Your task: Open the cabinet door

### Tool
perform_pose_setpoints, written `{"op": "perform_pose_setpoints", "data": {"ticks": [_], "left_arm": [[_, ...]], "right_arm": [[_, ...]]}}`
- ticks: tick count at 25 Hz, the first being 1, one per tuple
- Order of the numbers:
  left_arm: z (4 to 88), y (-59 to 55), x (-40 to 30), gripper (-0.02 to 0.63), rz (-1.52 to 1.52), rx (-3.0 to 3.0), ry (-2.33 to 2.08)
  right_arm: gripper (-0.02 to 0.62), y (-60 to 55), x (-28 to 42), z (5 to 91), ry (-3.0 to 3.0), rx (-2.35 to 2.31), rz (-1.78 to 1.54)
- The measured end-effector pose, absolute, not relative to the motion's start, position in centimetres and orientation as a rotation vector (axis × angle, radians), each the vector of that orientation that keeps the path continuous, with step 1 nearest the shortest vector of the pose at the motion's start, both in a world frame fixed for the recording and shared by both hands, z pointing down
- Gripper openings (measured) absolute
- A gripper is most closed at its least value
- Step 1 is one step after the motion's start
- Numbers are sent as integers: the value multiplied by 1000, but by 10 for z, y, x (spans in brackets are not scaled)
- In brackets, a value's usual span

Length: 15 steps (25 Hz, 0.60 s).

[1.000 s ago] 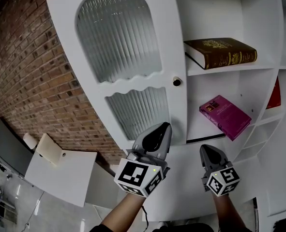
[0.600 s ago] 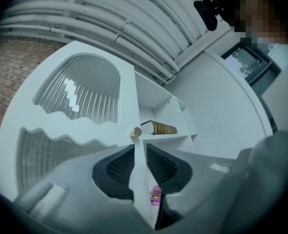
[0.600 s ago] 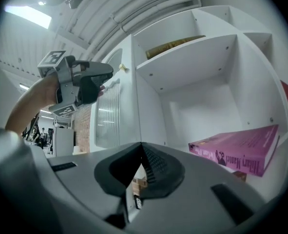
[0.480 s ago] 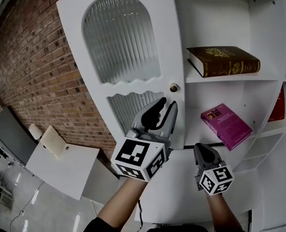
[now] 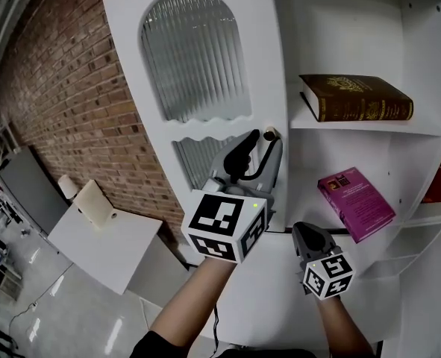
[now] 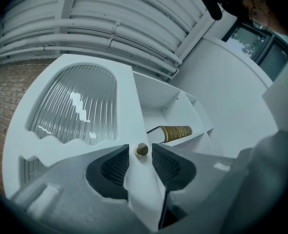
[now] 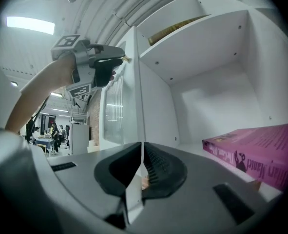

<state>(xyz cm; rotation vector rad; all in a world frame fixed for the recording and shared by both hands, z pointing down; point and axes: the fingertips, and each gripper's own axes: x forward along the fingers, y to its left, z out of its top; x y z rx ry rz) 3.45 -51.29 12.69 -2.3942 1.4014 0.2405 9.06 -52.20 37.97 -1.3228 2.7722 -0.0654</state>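
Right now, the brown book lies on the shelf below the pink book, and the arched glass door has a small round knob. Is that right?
Not quite. The brown book lies on the shelf above the pink book, not below it, as the head view shows. The rest holds: the arched glass door does have a small round knob.

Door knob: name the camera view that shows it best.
The left gripper view: the door knob sits centred and sharp between the left gripper's open jaws, which have just been opening. The head view shows it small, at the jaw tips. The right gripper view shows only a tiny speck.
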Motion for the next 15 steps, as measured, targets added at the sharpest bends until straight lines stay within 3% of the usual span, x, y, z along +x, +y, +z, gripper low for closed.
{"op": "perform_pose_setpoints", "data": {"ticks": [11, 15], "left_arm": [[121, -525, 43, 144, 123, -2242, 1470], [120, -526, 42, 115, 128, -2221, 1499]], "right_arm": [[2, -517, 84, 383, 2796, -1222, -80], [3, -524, 94, 383, 2773, -1238, -94]]}}
